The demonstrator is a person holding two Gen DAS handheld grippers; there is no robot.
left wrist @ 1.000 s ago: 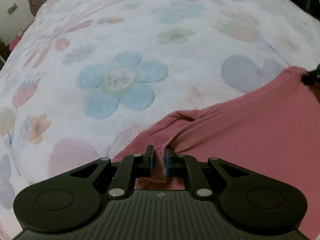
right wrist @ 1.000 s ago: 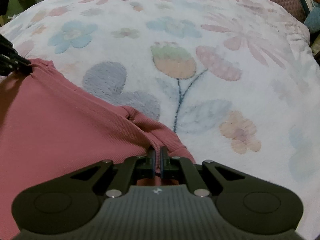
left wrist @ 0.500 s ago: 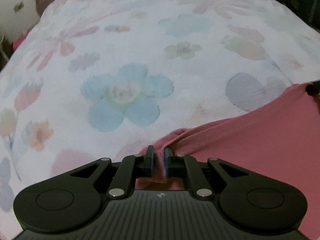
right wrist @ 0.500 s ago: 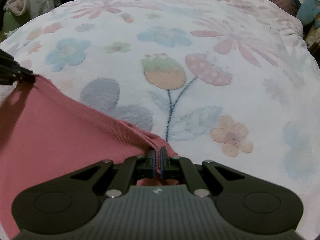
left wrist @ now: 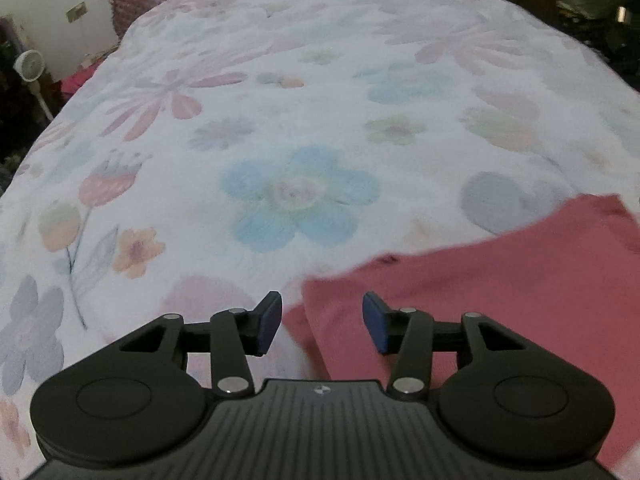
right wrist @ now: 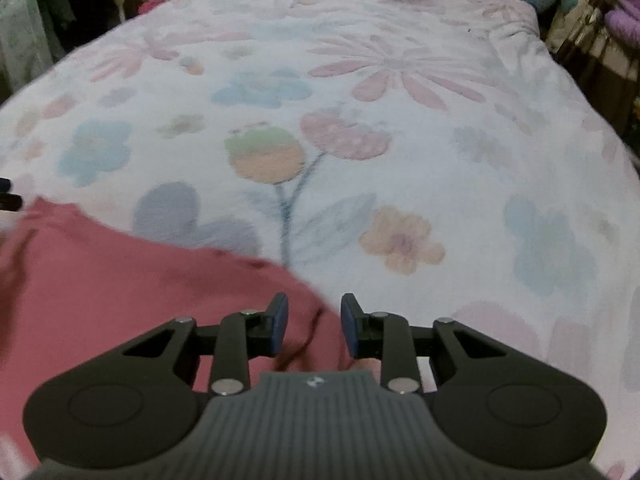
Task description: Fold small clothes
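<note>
We have just let go: half a second ago both tools pinched the ribbed edge of the pink garment (left wrist: 500,280), and now the left gripper (left wrist: 322,322) and right gripper (right wrist: 314,324) stand spread wide with nothing between them. The soft knit cloth drops flat on the fluffy flowered blanket (left wrist: 300,128), so this fold seems laid; we judge smoothing or another fold comes next.

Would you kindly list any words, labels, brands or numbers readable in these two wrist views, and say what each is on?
No readable text in either view.
Left gripper: small round emblem on its body, too small to read.
Right gripper: same emblem, equally illegible.
Pink garment: no label or print visible.
Floral blanket: flower pattern only, no lettering.
</note>
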